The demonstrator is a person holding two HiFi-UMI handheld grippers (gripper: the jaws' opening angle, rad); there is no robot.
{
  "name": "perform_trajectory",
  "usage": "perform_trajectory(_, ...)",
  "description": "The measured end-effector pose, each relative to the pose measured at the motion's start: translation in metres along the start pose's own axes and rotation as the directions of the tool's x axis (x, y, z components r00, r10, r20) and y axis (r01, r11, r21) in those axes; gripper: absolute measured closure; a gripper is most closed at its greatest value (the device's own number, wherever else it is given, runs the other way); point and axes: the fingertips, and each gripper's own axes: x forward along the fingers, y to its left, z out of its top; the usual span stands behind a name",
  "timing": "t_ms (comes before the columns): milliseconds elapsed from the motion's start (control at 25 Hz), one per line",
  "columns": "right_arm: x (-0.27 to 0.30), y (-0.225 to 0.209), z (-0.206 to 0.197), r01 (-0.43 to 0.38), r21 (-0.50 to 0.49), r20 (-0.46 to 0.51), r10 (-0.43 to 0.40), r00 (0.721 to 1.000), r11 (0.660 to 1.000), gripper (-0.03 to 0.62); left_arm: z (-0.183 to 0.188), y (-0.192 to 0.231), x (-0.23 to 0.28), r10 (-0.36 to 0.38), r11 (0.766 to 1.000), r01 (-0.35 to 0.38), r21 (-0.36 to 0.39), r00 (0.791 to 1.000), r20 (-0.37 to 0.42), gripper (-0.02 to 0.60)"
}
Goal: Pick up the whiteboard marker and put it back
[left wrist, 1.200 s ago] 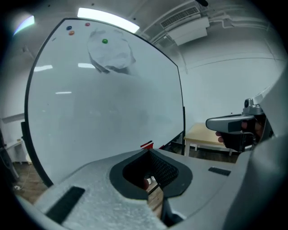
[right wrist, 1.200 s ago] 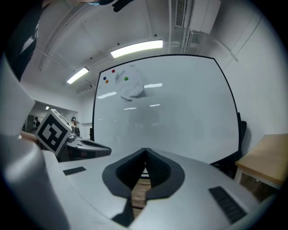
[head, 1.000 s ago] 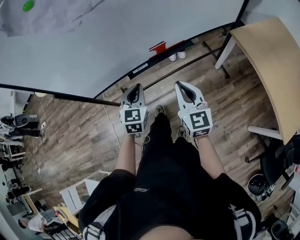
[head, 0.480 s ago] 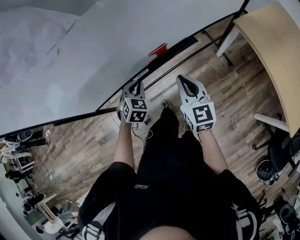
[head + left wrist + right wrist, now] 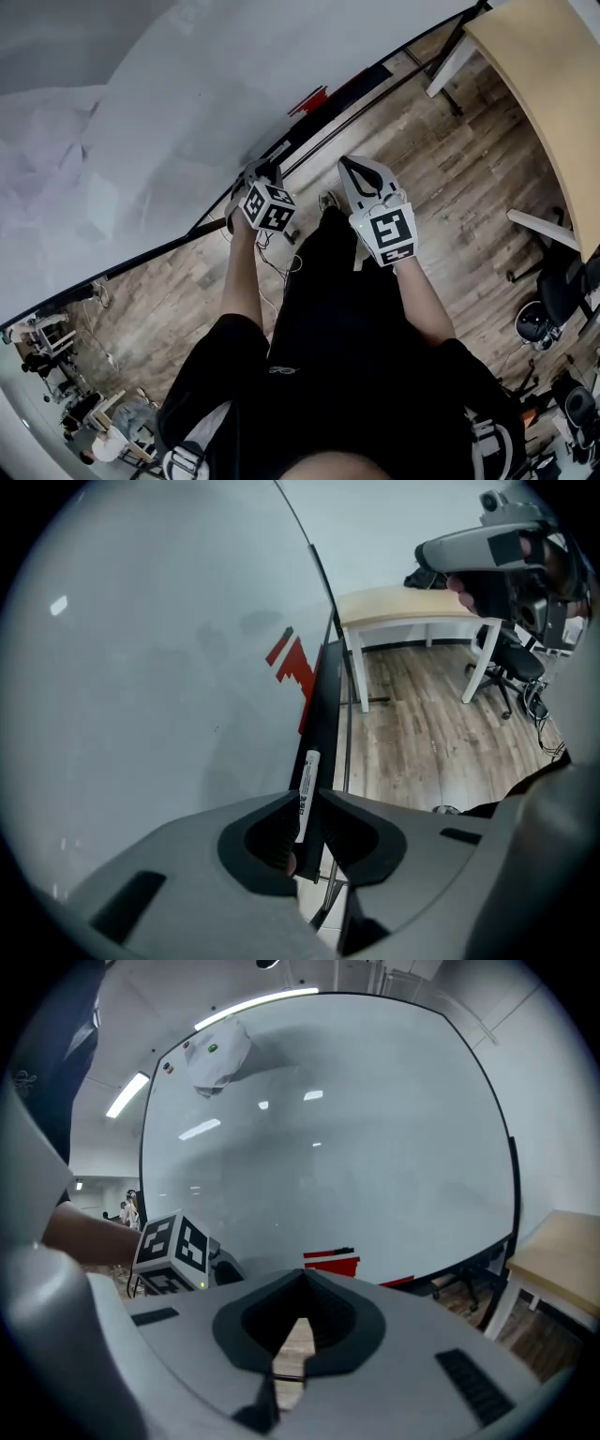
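Note:
The whiteboard marker (image 5: 306,782), white with a printed label, lies along the black tray (image 5: 323,696) at the foot of the whiteboard (image 5: 187,94). My left gripper (image 5: 307,799) points steeply down at the tray with the marker between its jaws. The jaws have just been opening; a narrow gap shows beside the marker, so the pads no longer press it. In the head view the left gripper (image 5: 261,172) sits right at the tray (image 5: 323,112). My right gripper (image 5: 346,162) hovers to its right above the floor, shut and empty, its tips (image 5: 302,1275) meeting.
A red block (image 5: 312,97) sits on the tray further right. A light wooden table (image 5: 544,84) stands at the right with black office chairs (image 5: 562,291) beside it. A cable trails over the wooden floor (image 5: 187,291) below the board.
My left gripper rolled, tipped down and sank to the tray at the board's foot, and its jaws parted round the marker. The right gripper drifted a little down and left.

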Motion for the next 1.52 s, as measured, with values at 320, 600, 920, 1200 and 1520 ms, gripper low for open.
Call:
perform_trajectory(320, 0.007, 0.003, -0.001, -0.009, -0.001, -0.011, 0.009, 1.000, 1.000, 0.592, -0.003, 0.008, 0.017, 0.023, 0.995, -0.017, 0.094, 0.998, -0.059, 0.505)
perform_trajectory(600, 0.005, -0.006, -0.006, 0.029, 0.016, -0.019, -0.028, 0.999, 0.999, 0.592, -0.012, 0.007, 0.033, 0.000, 0.985, 0.022, 0.168, 0.991, -0.134, 0.505)
perform_trajectory(920, 0.002, -0.012, -0.008, 0.054, 0.019, -0.026, -0.054, 0.998, 0.998, 0.592, -0.012, -0.003, 0.043, -0.018, 0.976, 0.054, 0.211, 0.985, -0.169, 0.502)
perform_trajectory(1200, -0.002, -0.020, -0.008, 0.065, 0.024, -0.028, -0.065, 0.998, 0.998, 0.592, -0.009, -0.005, 0.047, 0.006, 0.972, 0.042, 0.229, 0.979, -0.205, 0.511)
perform_trajectory(1520, -0.005, -0.017, -0.009, 0.051, 0.037, -0.034, -0.049, 0.998, 0.998, 0.592, -0.008, -0.001, 0.048, 0.023, 0.977, 0.020, 0.214, 0.980, -0.197, 0.515)
